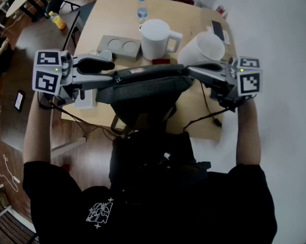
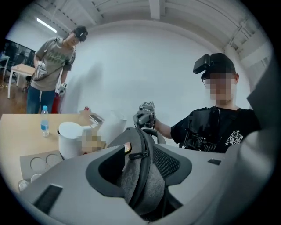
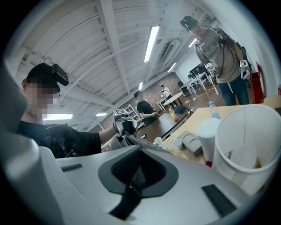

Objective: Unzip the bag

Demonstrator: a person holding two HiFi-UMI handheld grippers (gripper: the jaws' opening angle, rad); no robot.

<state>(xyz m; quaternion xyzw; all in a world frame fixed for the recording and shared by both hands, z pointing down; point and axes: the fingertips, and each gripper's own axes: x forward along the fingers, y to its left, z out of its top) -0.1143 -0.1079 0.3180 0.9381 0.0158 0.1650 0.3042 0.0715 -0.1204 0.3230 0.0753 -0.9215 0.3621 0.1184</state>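
A grey backpack [image 1: 146, 89] hangs stretched between my two grippers, over the near edge of the wooden table [image 1: 113, 24]. My left gripper [image 1: 112, 74] is at the bag's left end. In the left gripper view its jaws [image 2: 140, 176] stand wide apart, open, with the bag's grey top [image 2: 140, 184] lying between them and a black zipper pull [image 2: 137, 154] on the seam just ahead. My right gripper [image 1: 191, 71] is at the bag's right end. In the right gripper view it [image 3: 136, 180] is shut on a black strap [image 3: 127, 200] of the bag.
On the table stand a white pitcher [image 1: 157, 38], a white bucket [image 1: 203, 48], a water bottle [image 1: 142, 10] and a grey cup tray [image 1: 118, 46]. A black cable [image 1: 208, 114] hangs over the table's near edge. Another person [image 2: 50, 66] stands beyond the table.
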